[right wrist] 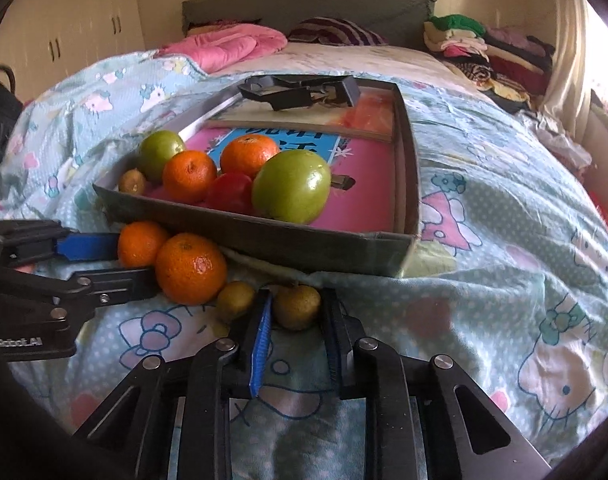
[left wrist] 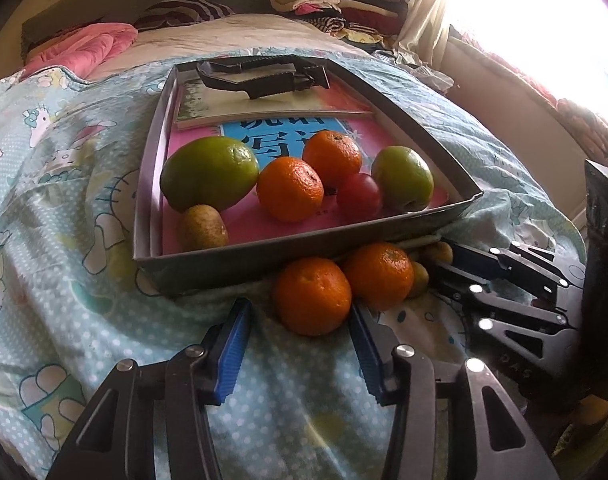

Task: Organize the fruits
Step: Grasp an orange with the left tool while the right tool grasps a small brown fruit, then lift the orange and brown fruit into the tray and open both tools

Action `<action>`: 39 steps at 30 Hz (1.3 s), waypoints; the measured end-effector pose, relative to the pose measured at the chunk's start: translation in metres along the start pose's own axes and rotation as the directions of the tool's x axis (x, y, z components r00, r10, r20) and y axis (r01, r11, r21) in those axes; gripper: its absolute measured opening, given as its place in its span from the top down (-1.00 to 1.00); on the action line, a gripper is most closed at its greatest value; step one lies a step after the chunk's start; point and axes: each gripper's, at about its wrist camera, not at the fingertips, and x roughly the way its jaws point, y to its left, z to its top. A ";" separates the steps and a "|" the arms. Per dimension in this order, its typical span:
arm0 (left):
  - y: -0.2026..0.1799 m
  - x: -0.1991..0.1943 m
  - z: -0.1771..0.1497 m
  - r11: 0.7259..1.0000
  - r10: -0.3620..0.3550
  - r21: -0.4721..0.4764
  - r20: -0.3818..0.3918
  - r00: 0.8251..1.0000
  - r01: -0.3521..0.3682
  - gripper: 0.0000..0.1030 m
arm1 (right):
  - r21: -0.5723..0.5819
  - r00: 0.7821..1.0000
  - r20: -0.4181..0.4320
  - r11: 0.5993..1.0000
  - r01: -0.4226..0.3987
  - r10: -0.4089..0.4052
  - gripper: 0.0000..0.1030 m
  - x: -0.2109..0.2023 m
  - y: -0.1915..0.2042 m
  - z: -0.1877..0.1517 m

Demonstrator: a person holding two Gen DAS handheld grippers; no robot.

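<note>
A grey cardboard tray (left wrist: 304,258) on the bed holds two green fruits (left wrist: 210,172), two oranges (left wrist: 290,189), a red fruit (left wrist: 359,196) and a kiwi (left wrist: 202,228). Before its front wall lie two oranges (left wrist: 311,296) (left wrist: 379,274) and two small brown-green fruits (right wrist: 296,306) (right wrist: 235,299). My left gripper (left wrist: 300,342) is open, its fingers flanking the nearer orange, not gripping. My right gripper (right wrist: 296,316) is open, its fingers either side of the small brown fruit; it also shows in the left wrist view (left wrist: 459,264).
The tray (right wrist: 407,168) also holds books (left wrist: 272,100) and a black tool (left wrist: 260,74) at its far end. The soft patterned quilt (right wrist: 503,240) covers the bed. Pink bedding (right wrist: 232,46) and stacked clothes (right wrist: 483,48) lie at the headboard.
</note>
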 end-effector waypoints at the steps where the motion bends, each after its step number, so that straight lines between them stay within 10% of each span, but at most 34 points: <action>1: 0.000 0.000 0.000 1.000 0.000 0.000 0.001 1.000 0.000 0.03 | 0.017 1.000 0.004 1.000 -0.008 0.008 0.52 -0.002 -0.003 -0.001; 39: 0.013 -0.043 0.009 0.998 -0.049 -0.036 0.099 0.994 0.053 0.33 | 0.072 0.990 0.135 0.996 -0.043 0.033 0.52 -0.056 -0.010 0.008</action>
